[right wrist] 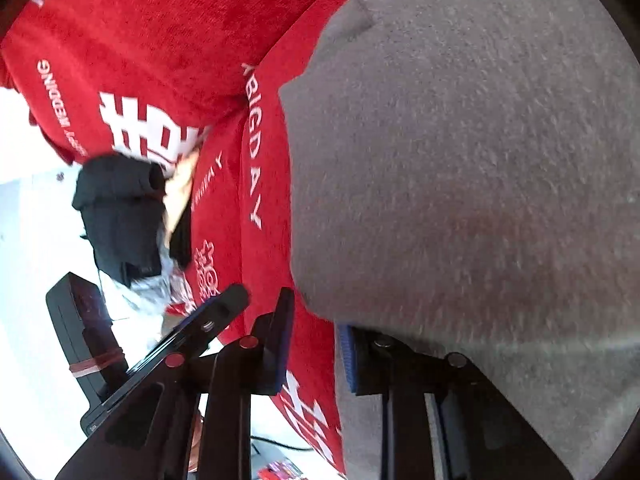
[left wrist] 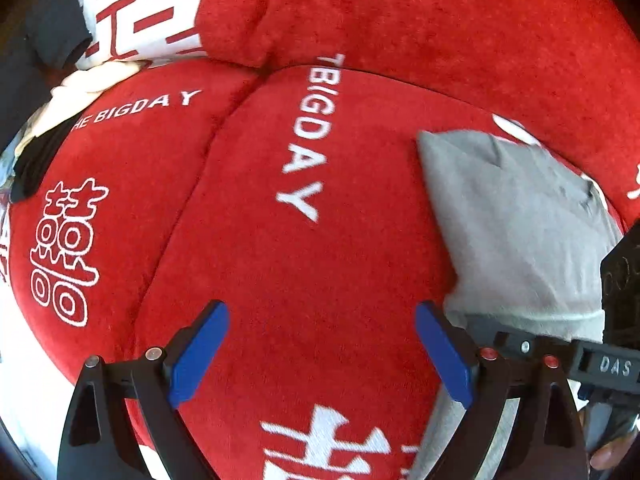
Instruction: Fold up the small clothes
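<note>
A folded grey garment [left wrist: 516, 232] lies on a red sofa cover [left wrist: 320, 260] printed with white letters. My left gripper [left wrist: 322, 344] is open and empty above the red cover, just left of the garment. In the right wrist view the grey garment [right wrist: 480, 160] fills the right side and drapes over the right finger [right wrist: 347, 356]. My right gripper [right wrist: 316, 344] is open, its jaws apart, at the garment's near edge. The right gripper's body shows in the left wrist view [left wrist: 592, 360].
A pile of black clothes [right wrist: 120, 216] and a cream cloth [right wrist: 182, 192] lie at the sofa's far end, also in the left wrist view [left wrist: 52, 32]. A black device [right wrist: 88, 340] stands by the white floor.
</note>
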Motion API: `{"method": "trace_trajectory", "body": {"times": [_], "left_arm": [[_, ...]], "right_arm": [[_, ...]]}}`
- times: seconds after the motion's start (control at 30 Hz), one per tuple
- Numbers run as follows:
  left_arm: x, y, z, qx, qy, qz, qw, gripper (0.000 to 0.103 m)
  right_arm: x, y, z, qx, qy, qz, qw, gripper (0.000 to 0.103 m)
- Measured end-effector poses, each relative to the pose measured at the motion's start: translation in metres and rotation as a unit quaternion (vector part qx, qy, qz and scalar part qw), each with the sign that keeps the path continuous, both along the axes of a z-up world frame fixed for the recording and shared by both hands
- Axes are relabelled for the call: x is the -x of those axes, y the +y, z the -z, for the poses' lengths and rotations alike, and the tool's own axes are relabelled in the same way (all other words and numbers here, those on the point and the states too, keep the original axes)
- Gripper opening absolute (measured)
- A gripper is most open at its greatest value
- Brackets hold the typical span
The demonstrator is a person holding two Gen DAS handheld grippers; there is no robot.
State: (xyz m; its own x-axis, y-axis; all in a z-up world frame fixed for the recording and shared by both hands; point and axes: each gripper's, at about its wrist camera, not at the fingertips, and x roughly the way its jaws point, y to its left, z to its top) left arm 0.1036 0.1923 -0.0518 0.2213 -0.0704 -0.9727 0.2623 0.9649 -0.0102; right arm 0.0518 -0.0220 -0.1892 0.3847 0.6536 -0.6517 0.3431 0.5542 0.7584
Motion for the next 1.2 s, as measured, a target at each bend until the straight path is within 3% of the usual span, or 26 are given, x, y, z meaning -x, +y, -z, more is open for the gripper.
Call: {"method": "trace_trajectory", "body": {"times": [0.17, 0.23, 0.27, 0.47, 0.77, 1.2], "left_arm": [[0.016, -0.019, -0.002, 0.002, 0.018, 0.021, 0.9996, 0.094], [0.024, -0.030, 0.000, 0.001, 0.029, 0.030, 0.9991, 0.094], [0.029, -0.035, 0.000, 0.001, 0.034, 0.033, 0.9989, 0.094], [0.065, -0.074, 0.000, 0.004, 0.063, 0.075, 0.9952, 0.094], [0.105, -0.142, 0.002, 0.005, 0.084, 0.113, 0.9900, 0.094], [0.148, -0.261, 0.006, 0.016, 0.096, 0.185, 0.9779, 0.094]], "right_arm": [[0.031, -0.008, -0.015, 0.017, 0.003, -0.022, 1.000, 0.026], [0.046, -0.018, -0.024, 0.040, 0.009, -0.022, 0.999, 0.043], [0.054, -0.025, -0.027, 0.050, 0.011, -0.020, 0.998, 0.059], [0.099, -0.066, -0.051, 0.115, 0.034, 0.002, 0.993, 0.074], [0.155, -0.121, -0.065, 0.194, 0.069, 0.036, 0.978, 0.075], [0.236, -0.213, -0.076, 0.219, 0.082, 0.112, 0.966, 0.075]]}}
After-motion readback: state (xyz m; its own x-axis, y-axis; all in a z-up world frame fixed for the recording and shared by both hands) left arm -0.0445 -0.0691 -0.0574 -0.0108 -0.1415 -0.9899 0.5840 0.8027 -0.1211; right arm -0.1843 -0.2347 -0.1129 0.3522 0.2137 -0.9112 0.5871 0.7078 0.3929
